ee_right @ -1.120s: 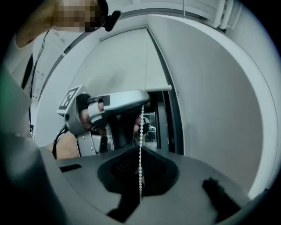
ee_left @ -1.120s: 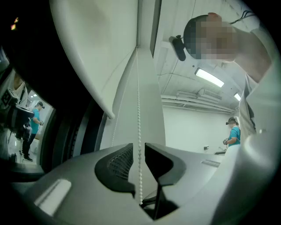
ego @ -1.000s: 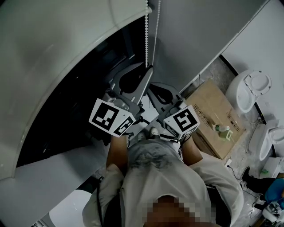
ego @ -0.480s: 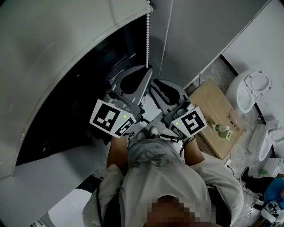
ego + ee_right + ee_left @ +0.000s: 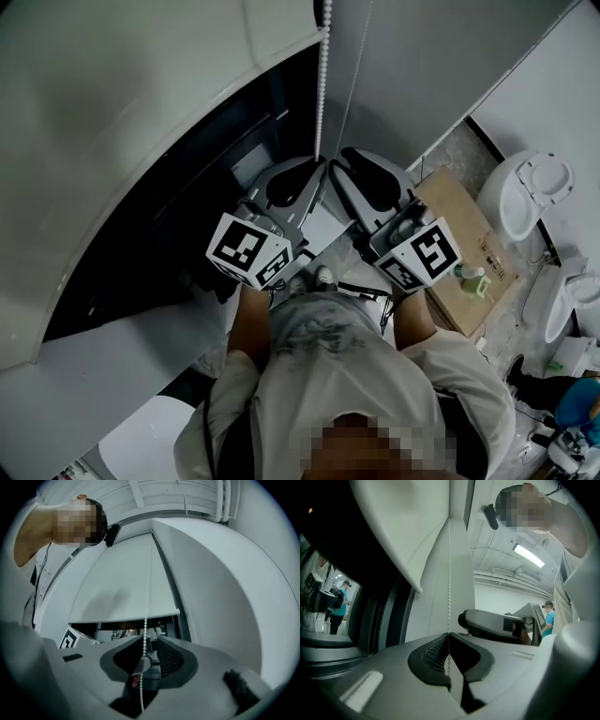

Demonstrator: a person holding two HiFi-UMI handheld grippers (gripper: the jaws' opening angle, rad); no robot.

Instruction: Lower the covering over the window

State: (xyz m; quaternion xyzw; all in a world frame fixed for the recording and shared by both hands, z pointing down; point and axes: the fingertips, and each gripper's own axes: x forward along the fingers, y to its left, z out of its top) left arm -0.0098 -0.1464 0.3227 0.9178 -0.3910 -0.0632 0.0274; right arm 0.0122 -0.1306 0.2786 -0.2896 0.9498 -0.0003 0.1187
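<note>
My left gripper (image 5: pixel 449 634) is clamped on the bead chain (image 5: pixel 449 576). My right gripper (image 5: pixel 150 641) has just been opening, and the chain hangs between its jaws. The blind (image 5: pixel 117 588) is partly down.

White roller blind (image 5: pixel 141 112), part-lowered over dark window (image 5: pixel 178 225), bead chain (image 5: pixel 323 94) vert., taut

right hand-held gripper (image 5: pixel 149 640): jaws just been opening, apart | bead chain (image 5: pixel 146 623) hangs between them, ungripped | roller blind (image 5: pixel 122 592) partly lowered
</note>
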